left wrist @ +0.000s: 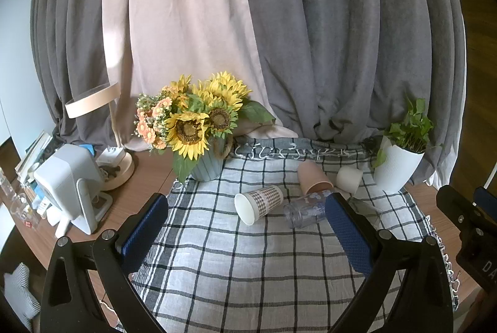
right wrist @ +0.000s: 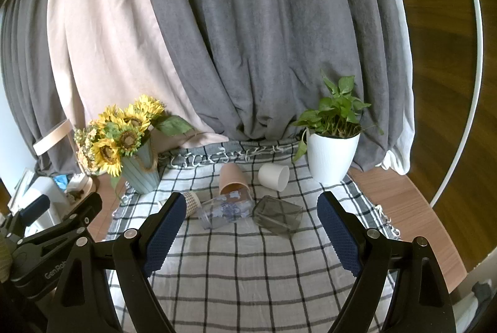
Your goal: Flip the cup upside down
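Observation:
Several cups lie on their sides on the checked cloth. A patterned paper cup lies with its mouth toward me. A clear printed glass lies beside it. A pink cup and a white cup lie further back. A dark square glass lies right of the clear one. My left gripper is open and empty, short of the cups. My right gripper is open and empty, in front of the glasses.
A sunflower vase stands at the cloth's back left. A white plant pot stands at the back right. A lamp and a white device are on the left. Curtains hang behind the table.

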### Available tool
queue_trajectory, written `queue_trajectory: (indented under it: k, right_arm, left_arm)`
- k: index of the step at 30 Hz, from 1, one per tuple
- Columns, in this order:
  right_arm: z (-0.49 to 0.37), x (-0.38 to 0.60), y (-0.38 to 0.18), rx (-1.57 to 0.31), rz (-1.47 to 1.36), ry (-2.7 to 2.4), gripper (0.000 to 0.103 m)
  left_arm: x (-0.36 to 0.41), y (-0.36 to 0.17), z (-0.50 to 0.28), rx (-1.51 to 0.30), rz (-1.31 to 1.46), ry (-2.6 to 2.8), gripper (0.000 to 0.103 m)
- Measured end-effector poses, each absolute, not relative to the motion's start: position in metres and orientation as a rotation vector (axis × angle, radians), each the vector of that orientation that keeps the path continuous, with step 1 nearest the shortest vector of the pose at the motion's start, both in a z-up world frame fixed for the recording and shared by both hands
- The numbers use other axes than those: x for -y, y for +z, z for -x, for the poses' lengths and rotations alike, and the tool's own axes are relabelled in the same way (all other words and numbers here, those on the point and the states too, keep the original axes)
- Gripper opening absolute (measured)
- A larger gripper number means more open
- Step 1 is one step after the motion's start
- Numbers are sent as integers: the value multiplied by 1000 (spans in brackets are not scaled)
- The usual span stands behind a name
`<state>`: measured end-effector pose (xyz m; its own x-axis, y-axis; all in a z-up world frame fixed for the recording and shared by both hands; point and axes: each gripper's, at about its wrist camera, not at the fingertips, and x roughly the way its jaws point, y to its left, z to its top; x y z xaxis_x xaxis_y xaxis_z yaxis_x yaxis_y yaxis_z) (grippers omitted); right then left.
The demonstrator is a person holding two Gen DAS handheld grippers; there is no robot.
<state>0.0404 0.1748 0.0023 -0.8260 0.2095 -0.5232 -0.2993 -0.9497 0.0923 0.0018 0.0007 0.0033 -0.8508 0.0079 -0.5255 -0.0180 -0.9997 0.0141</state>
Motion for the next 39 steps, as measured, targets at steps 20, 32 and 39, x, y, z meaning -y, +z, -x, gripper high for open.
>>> queue_trajectory:
  k: [20, 32, 39]
  right_arm:
    - [-42, -177, 2, -257, 756, 2748, 86]
    - [-41, -176, 0, -259, 752, 2748, 86]
    - [-39, -178, -1, -260, 758, 2749, 86]
  left_arm:
    - [0, 0, -1, -30, 853, 3004, 103]
    - [0, -1, -1, -33, 856, 3002, 103]
    - [1, -3, 1, -37, 859, 3001, 103]
